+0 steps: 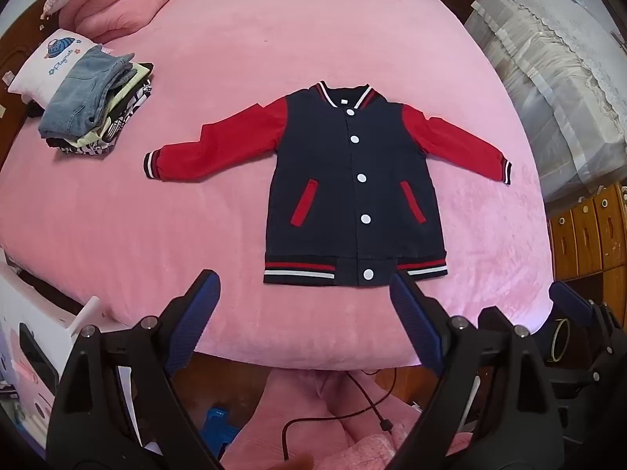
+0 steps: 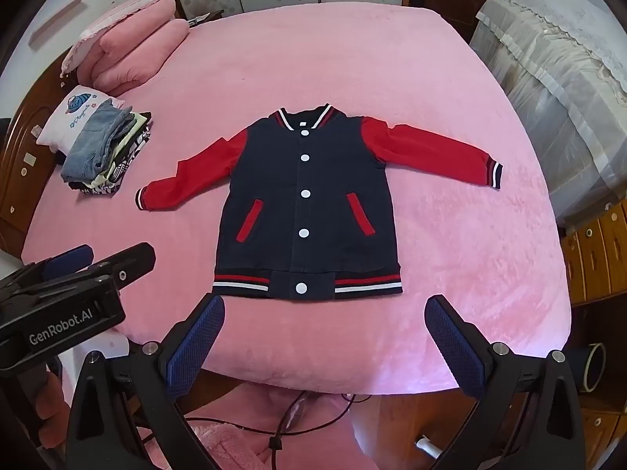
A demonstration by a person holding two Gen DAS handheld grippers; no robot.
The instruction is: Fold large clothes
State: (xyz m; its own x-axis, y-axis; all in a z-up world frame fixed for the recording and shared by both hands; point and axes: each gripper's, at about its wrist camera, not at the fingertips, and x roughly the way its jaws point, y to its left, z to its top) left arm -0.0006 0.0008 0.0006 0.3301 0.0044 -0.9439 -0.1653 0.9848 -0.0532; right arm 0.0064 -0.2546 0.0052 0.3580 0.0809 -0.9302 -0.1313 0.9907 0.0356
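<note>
Jacket (image 1: 354, 180) lies flat and buttoned on the pink bed (image 1: 235, 58), face up, sleeves spread to both sides, likely so each can be folded inward. A stack of folded clothes (image 1: 94, 105) sits well apart, leaving room. Left gripper (image 1: 303, 305) and right gripper (image 2: 325, 325) hover wide, empty, near the hem.

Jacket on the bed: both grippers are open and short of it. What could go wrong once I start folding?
1. The jacket lies on a plush pink blanket; fingers pinching a sleeve could catch the blanket too.
2. The left sleeve's cuff lies fairly near the stack of folded clothes; a wide swing might topple it.
3. The hem lies near the bed's front edge, so pulling toward you may drag the jacket off.
</note>
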